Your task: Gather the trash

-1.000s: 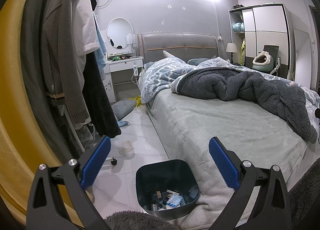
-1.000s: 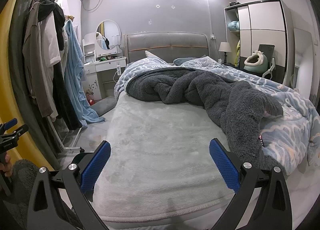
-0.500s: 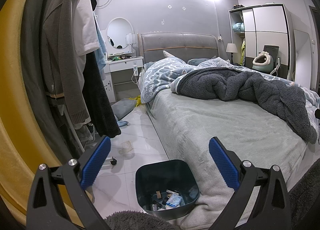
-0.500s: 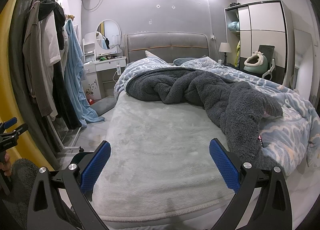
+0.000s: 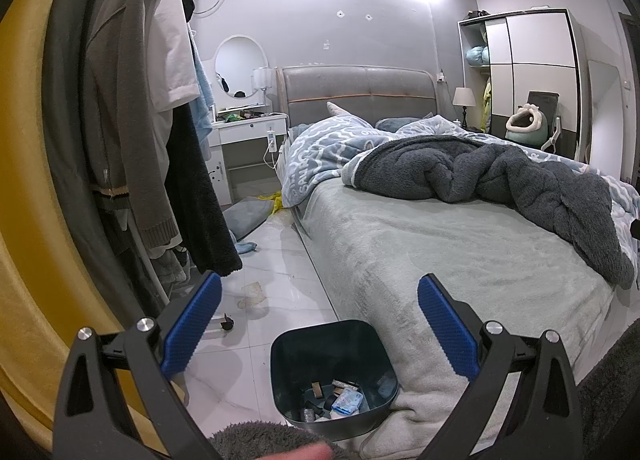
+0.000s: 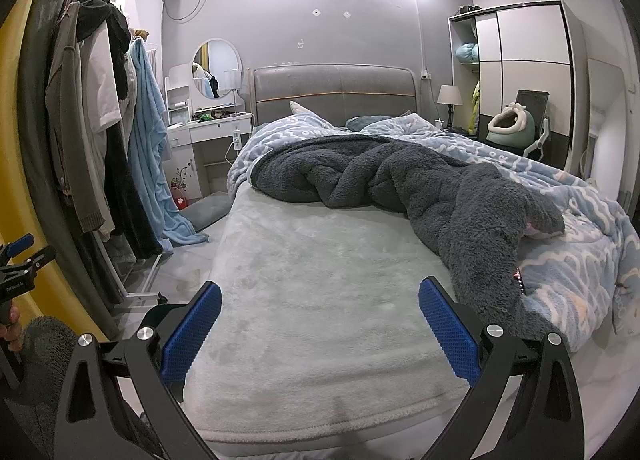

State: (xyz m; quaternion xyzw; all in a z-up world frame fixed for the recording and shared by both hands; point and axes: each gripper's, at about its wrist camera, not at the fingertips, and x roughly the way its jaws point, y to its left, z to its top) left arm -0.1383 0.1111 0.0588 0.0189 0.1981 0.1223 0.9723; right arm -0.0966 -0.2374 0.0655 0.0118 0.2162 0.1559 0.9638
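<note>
Fingers of the left gripper (image 5: 319, 330) stand wide apart and hold nothing, their blue ribbed pads (image 5: 191, 326) framing a dark teal trash bin (image 5: 294, 364). The bin stands upright on the white tiled floor (image 5: 276, 260), mouth up, pressed against the side of the bed (image 5: 440, 244); it is squarish with rounded corners, smooth plastic, with small wrappers and scraps (image 5: 340, 400) on its bottom. Only the left wrist view shows the bin. The right gripper (image 6: 320, 330), equally spread and empty, hovers over the foot of the bed, where a pale plush sheet (image 6: 320, 272) lies under a crumpled dark grey fleece blanket (image 6: 420, 187). The right view alone shows the left gripper from outside, at the frame's left edge.
</note>
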